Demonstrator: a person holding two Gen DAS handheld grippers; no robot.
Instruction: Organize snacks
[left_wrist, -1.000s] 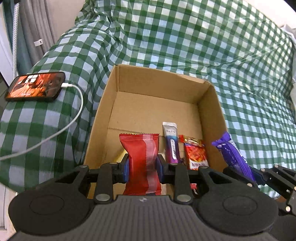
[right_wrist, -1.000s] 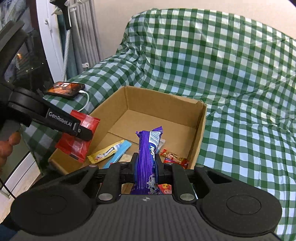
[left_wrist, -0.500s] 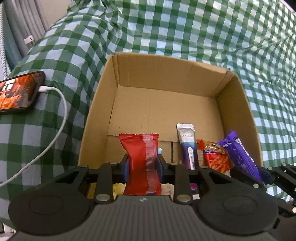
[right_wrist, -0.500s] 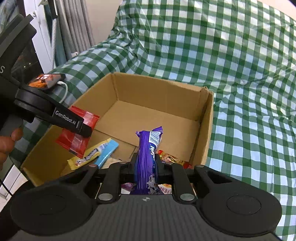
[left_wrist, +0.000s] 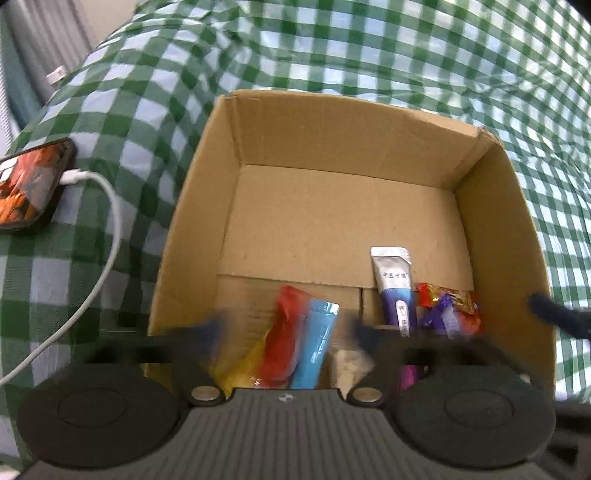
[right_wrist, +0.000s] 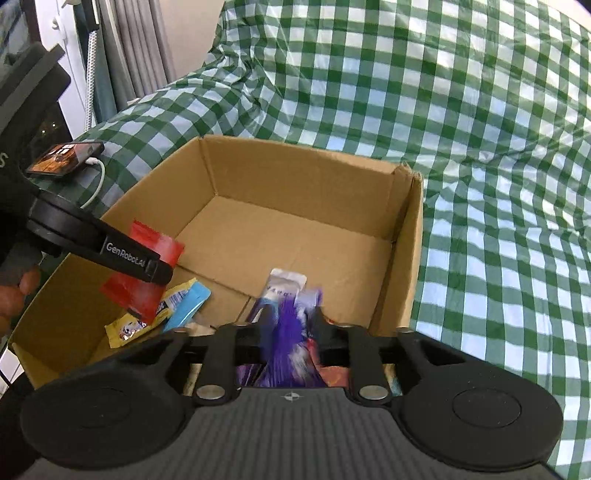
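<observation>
An open cardboard box (left_wrist: 332, 140) (right_wrist: 295, 173) sits on green checked cloth. My left gripper (left_wrist: 286, 325) is over its near end, jaws opening wide and blurred. The red packet (left_wrist: 284, 332) (right_wrist: 147, 295) is loose between them, dropping onto a blue packet (left_wrist: 317, 343) and a yellow one (left_wrist: 240, 369). My right gripper (right_wrist: 293, 319) is opening too, and the purple bar (right_wrist: 291, 339) (left_wrist: 439, 314) slips blurred between its fingers. Beside it lie a silver-blue tube (left_wrist: 393, 284) (right_wrist: 280, 291) and an orange packet (left_wrist: 458, 302).
A phone (left_wrist: 26, 188) (right_wrist: 64, 158) with a lit screen lies left of the box on the green checked cloth (left_wrist: 369, 48), its white cable (left_wrist: 110, 221) trailing forward. The far half of the box floor is bare. A hand (right_wrist: 14, 295) shows at the left edge.
Both grippers sank closer over the box, then spread their jaws. The red packet and the purple bar, gripped before, are now loose and falling among the snacks.
</observation>
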